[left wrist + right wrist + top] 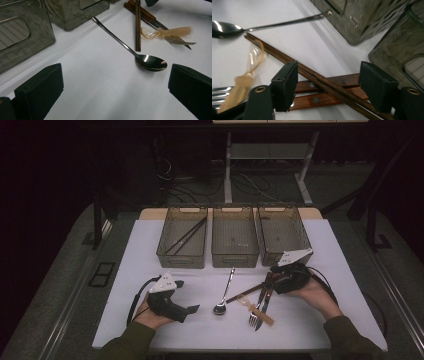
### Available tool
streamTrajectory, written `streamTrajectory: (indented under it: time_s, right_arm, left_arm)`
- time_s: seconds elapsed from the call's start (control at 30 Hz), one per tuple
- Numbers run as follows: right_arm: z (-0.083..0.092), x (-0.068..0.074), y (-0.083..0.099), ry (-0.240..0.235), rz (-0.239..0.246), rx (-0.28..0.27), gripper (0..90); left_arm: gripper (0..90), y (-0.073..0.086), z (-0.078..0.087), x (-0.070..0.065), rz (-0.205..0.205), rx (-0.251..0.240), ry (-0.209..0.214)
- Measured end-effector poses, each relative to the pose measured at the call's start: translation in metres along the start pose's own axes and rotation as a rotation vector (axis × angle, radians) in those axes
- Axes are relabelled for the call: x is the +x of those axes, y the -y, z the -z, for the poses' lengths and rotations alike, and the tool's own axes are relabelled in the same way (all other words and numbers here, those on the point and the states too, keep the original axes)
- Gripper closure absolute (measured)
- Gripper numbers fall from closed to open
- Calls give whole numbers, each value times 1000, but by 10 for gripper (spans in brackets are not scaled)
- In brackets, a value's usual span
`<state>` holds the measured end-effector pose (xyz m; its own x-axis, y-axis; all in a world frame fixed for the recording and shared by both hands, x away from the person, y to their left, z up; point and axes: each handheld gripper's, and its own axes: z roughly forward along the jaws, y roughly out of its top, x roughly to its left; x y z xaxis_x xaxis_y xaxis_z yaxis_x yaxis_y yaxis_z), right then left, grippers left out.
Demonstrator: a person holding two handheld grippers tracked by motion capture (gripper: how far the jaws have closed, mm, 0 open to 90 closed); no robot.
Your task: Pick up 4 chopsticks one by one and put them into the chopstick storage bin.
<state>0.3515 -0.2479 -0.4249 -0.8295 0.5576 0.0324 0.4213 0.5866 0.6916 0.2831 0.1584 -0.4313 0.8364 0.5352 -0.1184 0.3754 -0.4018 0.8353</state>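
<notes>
At the right of the desk (pixel 150 330), my right gripper (pixel 328 86) sits low over the cutlery pile, jaws apart and straddling the pair of dark wooden chopsticks (pixel 312 75). The chopsticks run slantwise between the jaws, crossing over 2 riveted wooden handles (pixel 324 93); the pads do not press on them yet, as far as I can tell. Step in hand, as I judge it: closing on the chopsticks for a pick.

Left gripper (pixel 112 92) rests on the desk, jaws wide apart, nothing between them; the metal spoon (pixel 150 62) lies just ahead of it.

3 mesh bins stand in a row at the far side. The left bin (pixel 182 237) holds 1 pair of chopsticks already, so I take it as the destination.

Next move calls for: finish the close on both sticks together, lift clear without dragging the fork (pixel 255 312) or the clear plastic spoon (pixel 250 306) lying nearby, then carry across to that bin.
</notes>
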Motion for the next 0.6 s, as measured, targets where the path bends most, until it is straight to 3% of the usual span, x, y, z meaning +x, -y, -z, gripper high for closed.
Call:
streamTrajectory:
  time_s: [0.3, 0.6]
  right_arm:
    - [-9, -6, 1, -21, 16, 22, 477]
    - [-12, -5, 2, -47, 31, 51, 528]
  left_arm:
    - [0, 0, -2, 0, 3, 17, 14]
    - [0, 0, -3, -1, 6, 18, 19]
